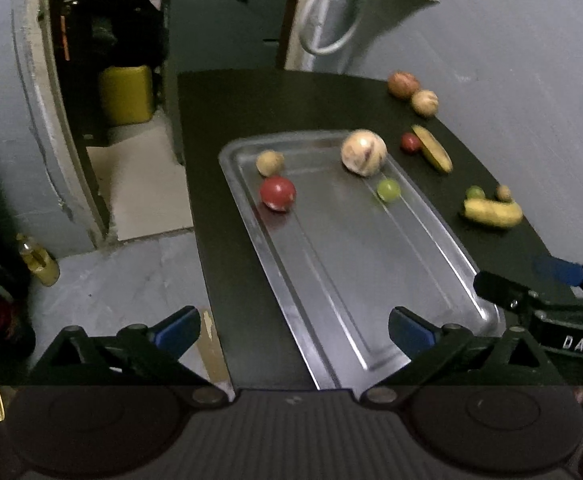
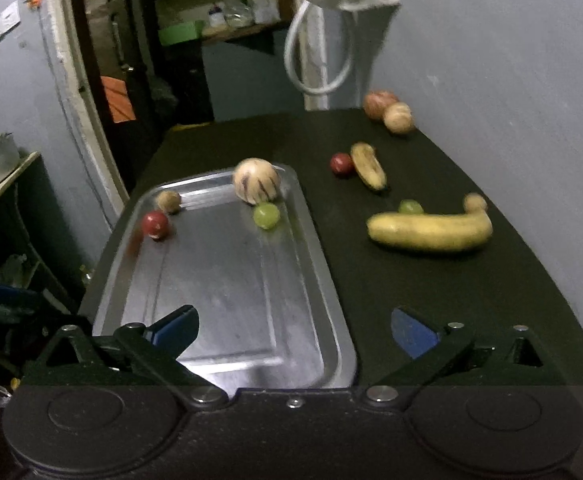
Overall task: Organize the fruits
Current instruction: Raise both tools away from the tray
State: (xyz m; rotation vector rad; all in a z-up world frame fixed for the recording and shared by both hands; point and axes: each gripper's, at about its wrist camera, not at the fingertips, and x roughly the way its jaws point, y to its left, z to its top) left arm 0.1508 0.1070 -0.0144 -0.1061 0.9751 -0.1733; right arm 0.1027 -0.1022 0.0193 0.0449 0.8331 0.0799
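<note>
A metal tray (image 1: 371,264) (image 2: 231,300) lies on a dark table. In it are a pale striped round fruit (image 1: 363,153) (image 2: 256,181), a red fruit (image 1: 277,193) (image 2: 155,225), a small brown fruit (image 1: 269,162) (image 2: 168,201) and a green fruit (image 1: 388,190) (image 2: 266,216). On the table to the right lie a large yellow banana (image 1: 492,213) (image 2: 429,232), a smaller banana (image 1: 433,149) (image 2: 368,166), a small red fruit (image 1: 410,143) (image 2: 341,164) and two brownish fruits (image 1: 413,92) (image 2: 389,111). My left gripper (image 1: 293,332) is open and empty at the tray's near end. My right gripper (image 2: 295,330) is open and empty, also seen in the left wrist view (image 1: 531,284).
A green fruit (image 2: 410,207) and a small brown fruit (image 2: 475,201) lie behind the large banana. A grey wall runs along the table's right side. A white cable loop (image 2: 319,56) hangs at the back. The table's left edge drops to the floor, where a yellow canister (image 1: 125,94) stands.
</note>
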